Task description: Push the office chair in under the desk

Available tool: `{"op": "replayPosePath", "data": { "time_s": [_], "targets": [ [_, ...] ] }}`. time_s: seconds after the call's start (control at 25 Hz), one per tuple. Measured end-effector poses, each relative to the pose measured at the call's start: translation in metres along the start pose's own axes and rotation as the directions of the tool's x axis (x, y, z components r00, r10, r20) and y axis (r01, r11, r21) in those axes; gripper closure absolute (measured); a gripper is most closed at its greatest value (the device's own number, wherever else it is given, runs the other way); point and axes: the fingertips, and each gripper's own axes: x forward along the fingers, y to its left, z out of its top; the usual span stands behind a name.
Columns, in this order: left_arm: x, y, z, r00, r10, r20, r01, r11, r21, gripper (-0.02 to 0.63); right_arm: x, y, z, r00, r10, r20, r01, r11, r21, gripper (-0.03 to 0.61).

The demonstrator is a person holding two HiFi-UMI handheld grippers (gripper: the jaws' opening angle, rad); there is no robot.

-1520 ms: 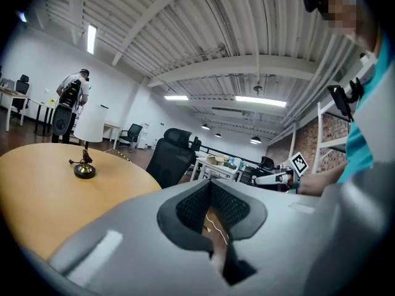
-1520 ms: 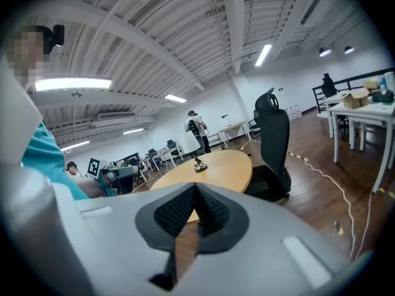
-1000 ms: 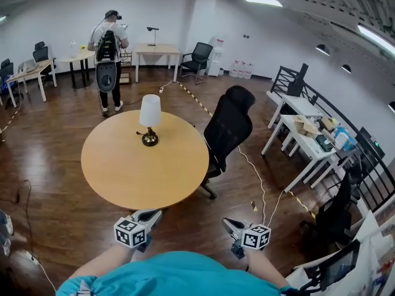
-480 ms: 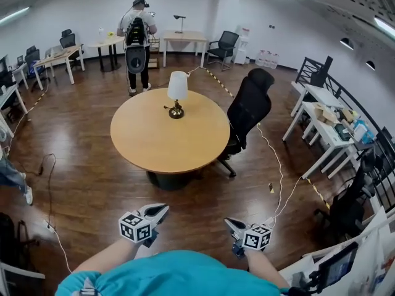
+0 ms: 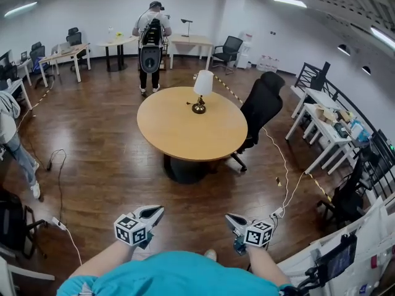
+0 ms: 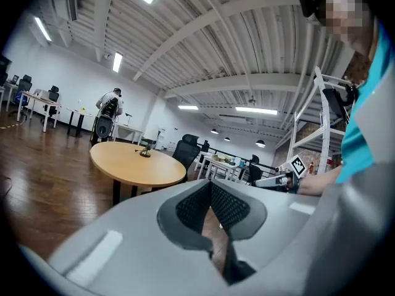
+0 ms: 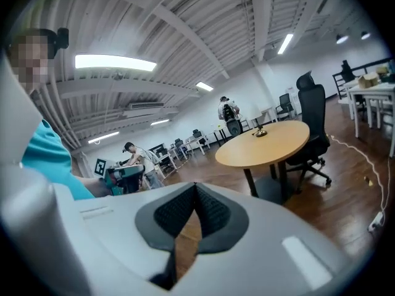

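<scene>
Office chair (image 5: 261, 108) sits at the round worktop's (image 5: 185, 131) three o'clock; left gripper (image 5: 157, 211) and right gripper (image 5: 229, 218) hover at six, jaws together, empty.

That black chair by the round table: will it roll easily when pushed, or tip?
The office chair sits on a splayed base on smooth wood floor, so it probably rolls readily. Its tall back suggests a high push may swivel it.

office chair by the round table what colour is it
The office chair is black; the head view shows it best.
</scene>
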Motion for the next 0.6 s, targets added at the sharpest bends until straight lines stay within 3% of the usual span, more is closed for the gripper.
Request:
{"op": "replayPosePath", "data": {
  "time_s": [0.12, 0.28, 0.6],
  "targets": [
    [-0.067, 0.015, 0.003, 1.000, 0.020, -0.020, -0.020, 1.000, 0.006, 0.614, 0.020, 0.061, -0.019, 1.000, 0.013, -0.028, -0.014, 1.000, -0.014, 0.577],
    [-0.123, 0.016, 0.020, 0.999, 0.041, 0.001, -0.041, 0.999, 0.016, 0.614, 0.023, 0.110, -0.026, 0.999, 0.016, -0.043, -0.016, 1.000, -0.011, 0.578],
    [-0.188, -0.044, 0.018, 0.997, 0.066, 0.028, -0.065, 0.998, -0.025, 0.614, -0.017, 0.171, -0.037, 0.999, 0.039, -0.023, -0.040, 0.999, -0.031, 0.578]
  ]
}}
